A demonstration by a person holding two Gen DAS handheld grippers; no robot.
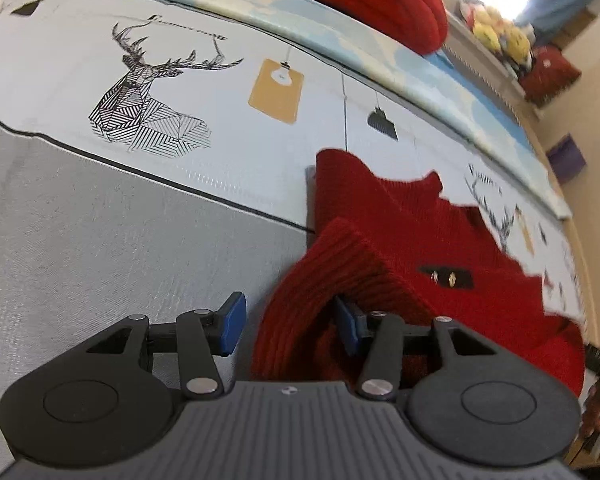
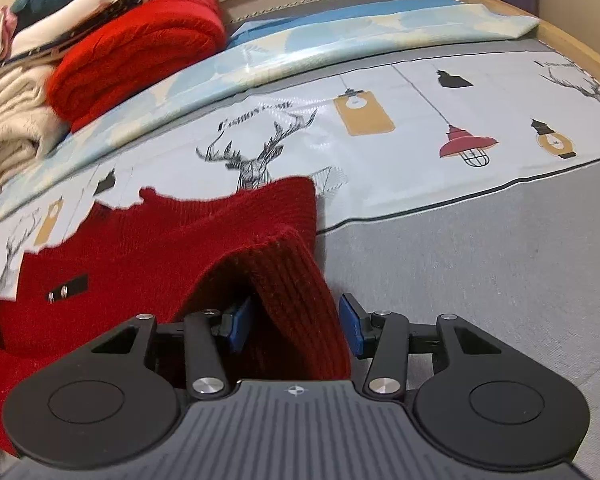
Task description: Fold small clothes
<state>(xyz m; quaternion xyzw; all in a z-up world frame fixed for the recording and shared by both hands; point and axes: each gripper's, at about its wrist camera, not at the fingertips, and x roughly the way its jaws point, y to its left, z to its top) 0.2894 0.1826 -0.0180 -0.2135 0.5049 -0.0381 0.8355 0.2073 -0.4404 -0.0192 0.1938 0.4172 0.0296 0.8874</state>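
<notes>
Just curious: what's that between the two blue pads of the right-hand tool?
In the right wrist view, a ribbed edge of the dark red knitted sweater lies between the open right gripper's pads.

Sweater: deep red knit, ribbed at the hem; a small black tab with two silver studs.
Bed sheet: plain grey at the near edge, then a thin dark line, then a pale band printed with black line-drawn deer, mustard tags, black lamps and one red lamp.
Blanket: light blue and cream patches, along the far edge of the bed.
Folded pile: bright red knit, with cream, white and dark teal pieces beside and above it.
Left tool: black arms, blue pads, grey ribbed body.
Right tool: same black, blue and grey.
</notes>
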